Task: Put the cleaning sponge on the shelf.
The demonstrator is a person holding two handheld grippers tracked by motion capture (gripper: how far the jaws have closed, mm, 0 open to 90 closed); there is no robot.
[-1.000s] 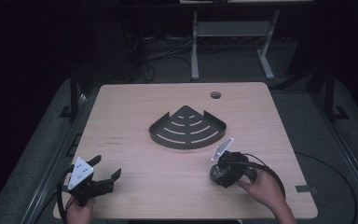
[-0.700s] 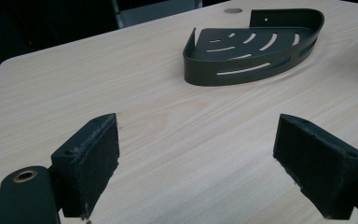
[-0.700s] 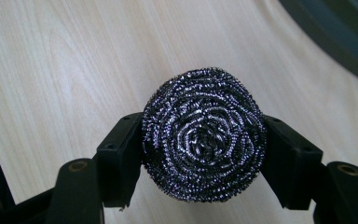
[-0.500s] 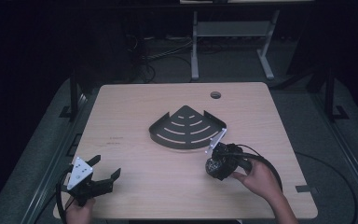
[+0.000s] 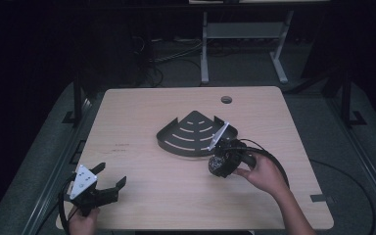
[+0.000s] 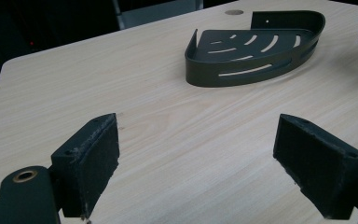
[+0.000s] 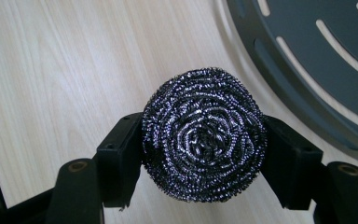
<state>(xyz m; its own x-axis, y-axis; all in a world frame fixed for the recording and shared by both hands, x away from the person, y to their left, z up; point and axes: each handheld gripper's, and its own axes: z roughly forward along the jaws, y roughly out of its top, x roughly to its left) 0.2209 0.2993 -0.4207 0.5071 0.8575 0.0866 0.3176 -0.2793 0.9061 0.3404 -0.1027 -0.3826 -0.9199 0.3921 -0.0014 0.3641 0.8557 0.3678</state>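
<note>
Two grippers are at work over the bench (image 5: 142, 112), and the right gripper (image 7: 204, 140) has its jaws clamped on a round steel-wool scourer (image 7: 204, 135), pads pressing its sides so the ball sits squeezed between them. In the high view the scourer (image 5: 218, 165) hangs just off the curved front rim of the dark slotted corner caddy (image 5: 191, 133), near it but not over it. The step in hand looks like the carry toward that caddy. Next, the ball needs to clear the raised rim, come over the slotted floor, then be let go. The left gripper (image 5: 108, 186) rests at the near left corner, jaws wide and empty, well apart from the caddy.
</note>
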